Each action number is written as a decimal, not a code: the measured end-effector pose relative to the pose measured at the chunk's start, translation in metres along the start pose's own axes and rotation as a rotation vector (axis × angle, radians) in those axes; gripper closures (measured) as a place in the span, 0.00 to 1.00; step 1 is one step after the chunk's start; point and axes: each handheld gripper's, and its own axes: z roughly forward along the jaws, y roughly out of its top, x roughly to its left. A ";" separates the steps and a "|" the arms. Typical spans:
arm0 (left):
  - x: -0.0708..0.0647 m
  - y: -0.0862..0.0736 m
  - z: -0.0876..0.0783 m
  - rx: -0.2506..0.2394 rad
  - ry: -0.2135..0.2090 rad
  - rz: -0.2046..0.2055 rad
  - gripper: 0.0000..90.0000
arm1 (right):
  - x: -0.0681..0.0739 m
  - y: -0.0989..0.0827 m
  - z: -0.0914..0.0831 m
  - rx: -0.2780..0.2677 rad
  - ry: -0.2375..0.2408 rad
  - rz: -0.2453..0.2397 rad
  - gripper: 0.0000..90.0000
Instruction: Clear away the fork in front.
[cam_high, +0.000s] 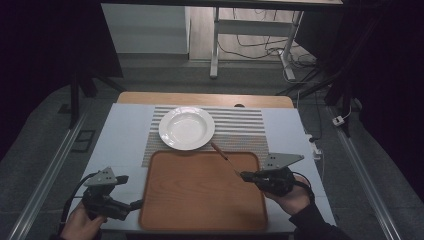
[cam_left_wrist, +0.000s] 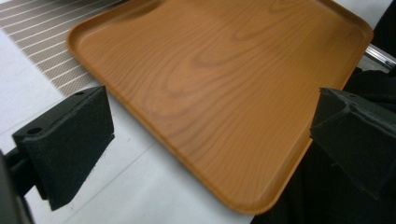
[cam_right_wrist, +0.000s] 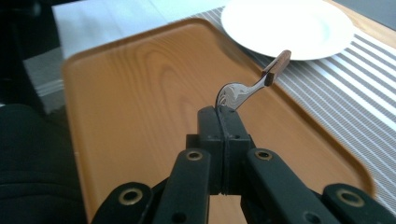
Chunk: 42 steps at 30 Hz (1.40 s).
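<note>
Spoon (cam_right_wrist: 243, 91) held by its metal bowl end in the right gripper (cam_right_wrist: 223, 116), jaws clamped tight on it; wooden handle sticks out past the jaws toward the plate (cam_right_wrist: 289, 28). In the high view the spoon (cam_high: 225, 156) hangs over the tray's (cam_high: 200, 200) far right corner, handle tip at about 11 o'clock from the gripper (cam_high: 246, 176), crossing the tray rim toward the striped mat (cam_high: 240, 125). Whether the handle touches the rim cannot be told.

Plate (cam_high: 186, 128) sits on the mat just beyond the tray, at 12 o'clock from tray centre, nothing in it.

Left gripper (cam_high: 131, 205) rests at the tray's near left edge, about 8 o'clock; jaws wide apart, holding nothing. Its own view looks across the bare tray (cam_left_wrist: 224, 93) and white desk (cam_left_wrist: 140, 186).

Judgement: the spoon is being carried between tray and plate. To do it well, keep the grip firm, since the hold is on the smooth, curved bowl and the long handle gives leverage to twist. Lift the handle clear of the rim before travelling, keep the spoon level, and lower it gently. Left gripper could steady the tray if it shifts.
</note>
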 end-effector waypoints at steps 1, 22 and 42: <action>0.000 0.002 0.002 0.005 -0.008 0.005 0.00 | 0.002 0.000 0.000 0.000 0.009 -0.001 0.99; -0.010 0.061 0.059 0.125 -0.115 0.246 0.00 | 0.029 0.007 0.012 -0.015 0.242 -0.034 0.99; -0.038 0.098 0.106 0.255 -0.309 0.671 0.36 | 0.049 0.017 0.028 0.028 0.430 -0.134 0.99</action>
